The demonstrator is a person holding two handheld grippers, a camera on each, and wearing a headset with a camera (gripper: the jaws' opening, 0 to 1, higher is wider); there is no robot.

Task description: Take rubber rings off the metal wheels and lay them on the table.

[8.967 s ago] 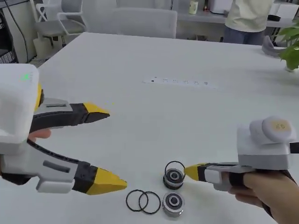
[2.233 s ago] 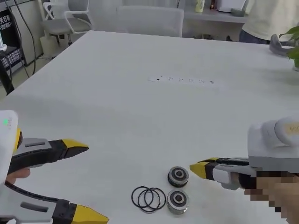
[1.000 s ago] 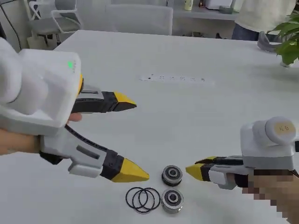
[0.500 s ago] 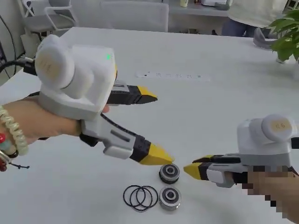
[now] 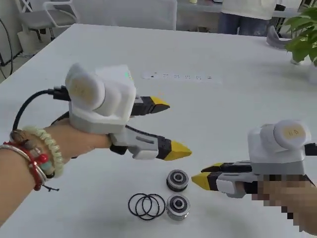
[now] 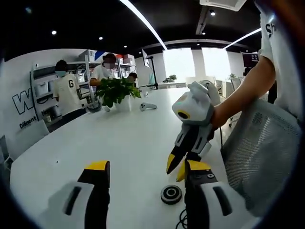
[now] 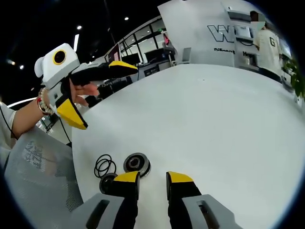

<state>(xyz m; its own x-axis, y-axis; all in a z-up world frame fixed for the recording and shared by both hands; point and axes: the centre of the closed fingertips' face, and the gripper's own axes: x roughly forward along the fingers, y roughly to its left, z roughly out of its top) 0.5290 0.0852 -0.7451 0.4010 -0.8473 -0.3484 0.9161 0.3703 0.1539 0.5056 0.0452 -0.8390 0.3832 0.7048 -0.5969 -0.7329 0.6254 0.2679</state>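
On the left gripper (image 5: 176, 127) the fingers gape wide; on the right gripper (image 5: 199, 177) they stand narrowly apart, empty. One half-hides a round metal wheel (image 7: 106, 182).

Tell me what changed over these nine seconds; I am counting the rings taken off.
The rubber rings lying on the table went from two to three: the one earlier at the far wheel joined them. The left gripper, jaws wide open, has come in from the left toward the wheels. The right gripper and near wheel stayed put.
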